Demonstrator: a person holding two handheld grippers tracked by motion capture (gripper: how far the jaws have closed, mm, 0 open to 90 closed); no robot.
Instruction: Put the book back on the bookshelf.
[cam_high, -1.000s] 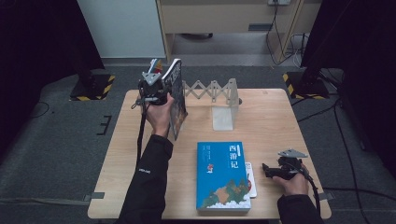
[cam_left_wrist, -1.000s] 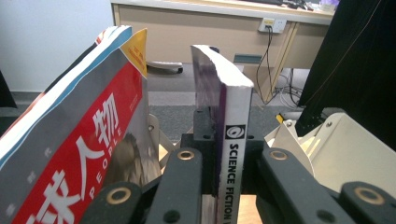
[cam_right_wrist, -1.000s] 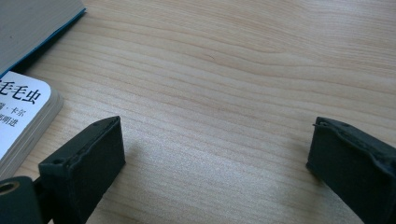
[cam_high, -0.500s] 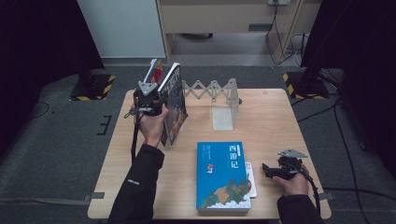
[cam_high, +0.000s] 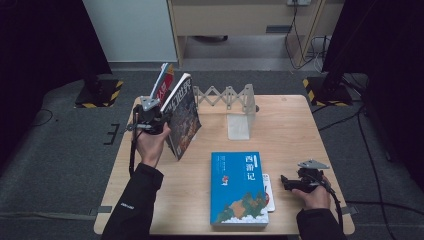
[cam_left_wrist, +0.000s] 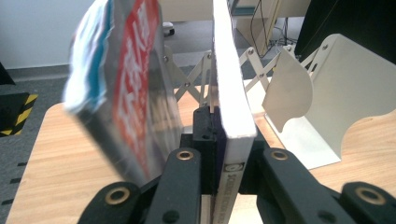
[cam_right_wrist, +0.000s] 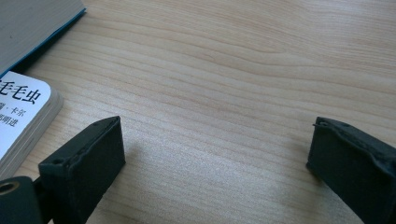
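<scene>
My left gripper (cam_high: 150, 117) is shut on a thick dark-covered book (cam_high: 182, 117) and holds it upright and tilted above the table's left side. In the left gripper view the jaws (cam_left_wrist: 229, 137) clamp the book's white page block (cam_left_wrist: 233, 93) near its lower edge. A red-covered book (cam_high: 162, 82) leans just behind it; it appears blurred (cam_left_wrist: 135, 93) beside the left jaw, outside the grip. My right gripper (cam_high: 295, 181) rests near the front right corner, open (cam_right_wrist: 217, 149) with bare wood between its jaws.
A blue book (cam_high: 237, 187) lies flat at the front middle on a small white book (cam_high: 269, 192), whose corner (cam_right_wrist: 18, 112) lies left of the right jaws. A scissor rack (cam_high: 225, 95) and white bookend (cam_high: 240, 117) stand at the back.
My left hand has carried the dark book left and toward the near side, away from the rack, tilting it more. The right hand has stayed still.
</scene>
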